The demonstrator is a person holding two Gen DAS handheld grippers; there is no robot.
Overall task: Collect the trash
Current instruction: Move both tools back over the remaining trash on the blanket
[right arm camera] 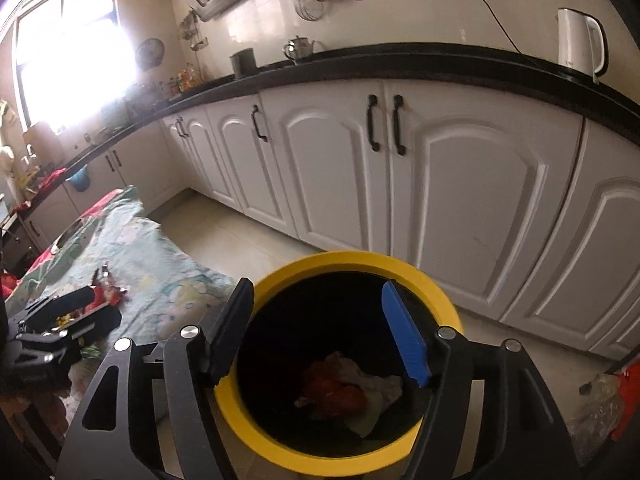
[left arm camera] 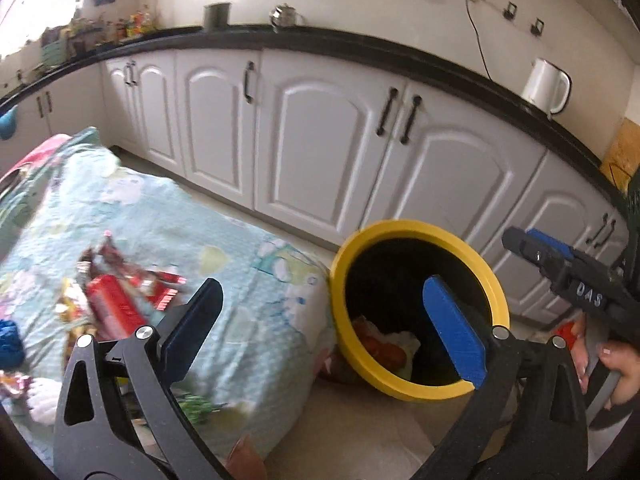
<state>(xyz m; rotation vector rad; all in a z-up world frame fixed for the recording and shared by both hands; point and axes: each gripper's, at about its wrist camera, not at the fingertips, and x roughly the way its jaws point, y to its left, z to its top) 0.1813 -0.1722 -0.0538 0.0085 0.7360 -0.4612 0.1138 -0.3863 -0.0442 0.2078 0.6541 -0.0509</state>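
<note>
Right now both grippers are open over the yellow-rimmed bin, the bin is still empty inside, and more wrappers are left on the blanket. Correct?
Not quite: the bin is not empty. The right wrist view shows crumpled trash lying at its bottom. The rest holds: the left gripper and the right gripper are both open with nothing between their fingers, and wrappers remain on the blanket.

Your bin (right arm camera: 276, 446) is a round one with a yellow rim and a black inside, standing upright on the floor right against the edge of the quilt-covered tabletop (left arm camera: 248, 264). Down at the bottom you've got a crumpled clump of red and whitish trash (right arm camera: 348, 390). Back on the quilt there's a loose, blurry pile of red and shiny wrappers (left arm camera: 120, 300).
</note>
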